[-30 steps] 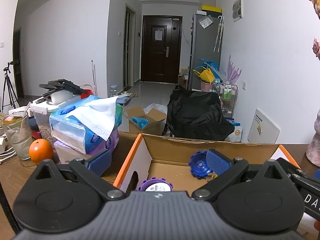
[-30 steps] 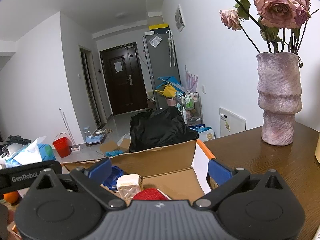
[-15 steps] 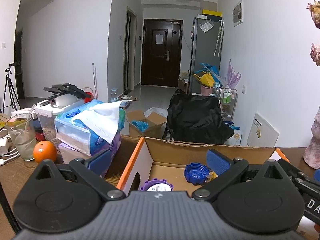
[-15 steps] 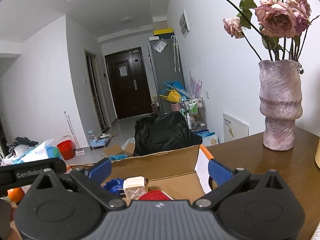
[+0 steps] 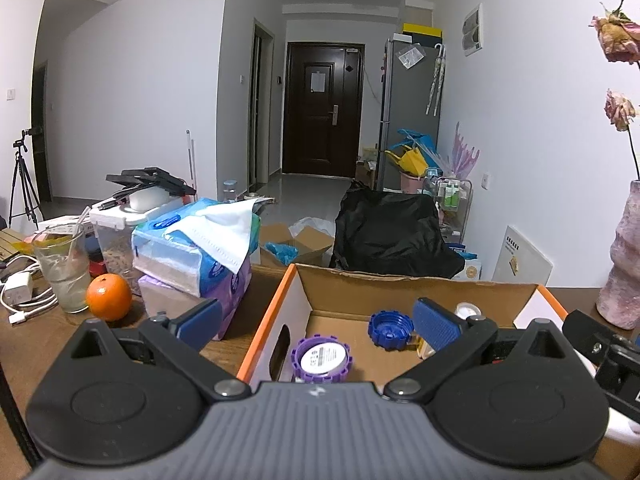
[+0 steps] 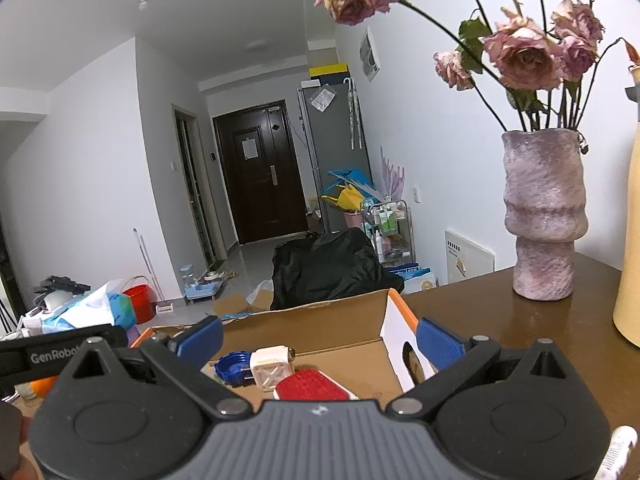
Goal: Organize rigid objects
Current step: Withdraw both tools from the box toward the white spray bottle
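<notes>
An open cardboard box (image 5: 400, 292) with orange edges sits on the wooden table. Inside it lie a purple-rimmed round lid (image 5: 320, 360), a blue cap (image 5: 390, 326) and a small white cap (image 5: 469, 311). My left gripper (image 5: 316, 316) is open and empty, straddling the box's left wall. In the right wrist view the box (image 6: 320, 320) holds the blue cap (image 6: 232, 368), a white plug adapter (image 6: 272, 368) and a red and white object (image 6: 312, 386). My right gripper (image 6: 316, 338) is open and empty above the box.
Left of the box stand tissue packs (image 5: 192, 248), an orange (image 5: 109, 297), a glass (image 5: 64, 268) and a white charger with its cable (image 5: 18, 288). A pink vase with dried roses (image 6: 544, 216) and a yellow object (image 6: 630, 240) stand on the table at right.
Both grippers have risen and drawn back a little; more of the box's inside shows. The jaws stay open and nothing was taken hold of.
</notes>
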`<action>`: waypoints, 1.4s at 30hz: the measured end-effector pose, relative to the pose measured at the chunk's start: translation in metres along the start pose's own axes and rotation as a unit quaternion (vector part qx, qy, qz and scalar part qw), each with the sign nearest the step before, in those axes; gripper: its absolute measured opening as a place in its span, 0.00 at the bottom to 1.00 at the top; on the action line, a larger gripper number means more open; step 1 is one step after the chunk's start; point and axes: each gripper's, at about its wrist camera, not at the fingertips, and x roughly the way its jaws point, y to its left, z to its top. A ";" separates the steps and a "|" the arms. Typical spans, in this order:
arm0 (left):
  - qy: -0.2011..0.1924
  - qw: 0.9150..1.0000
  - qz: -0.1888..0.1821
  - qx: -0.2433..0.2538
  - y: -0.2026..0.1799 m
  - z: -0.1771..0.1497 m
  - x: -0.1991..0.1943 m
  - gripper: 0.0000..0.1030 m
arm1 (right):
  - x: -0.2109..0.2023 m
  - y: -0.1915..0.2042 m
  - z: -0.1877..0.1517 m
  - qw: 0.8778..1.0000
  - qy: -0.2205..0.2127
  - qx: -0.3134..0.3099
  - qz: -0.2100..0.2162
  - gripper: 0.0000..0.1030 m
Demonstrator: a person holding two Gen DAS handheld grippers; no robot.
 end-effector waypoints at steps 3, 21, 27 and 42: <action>-0.002 1.000 -0.001 0.000 0.002 -0.004 -0.010 1.00 | -0.010 -0.004 -0.002 1.000 -0.001 0.003 0.005 1.00; 0.009 1.000 -0.010 -0.009 0.003 -0.030 -0.075 1.00 | -0.077 -0.022 -0.012 1.000 0.001 -0.016 0.014 1.00; 0.011 1.000 -0.015 -0.006 -0.003 -0.041 -0.100 1.00 | -0.100 -0.035 -0.015 1.000 0.006 -0.016 0.011 1.00; 0.035 0.999 -0.041 0.002 -0.032 -0.072 -0.141 1.00 | -0.158 -0.081 -0.029 0.999 0.013 -0.038 -0.009 1.00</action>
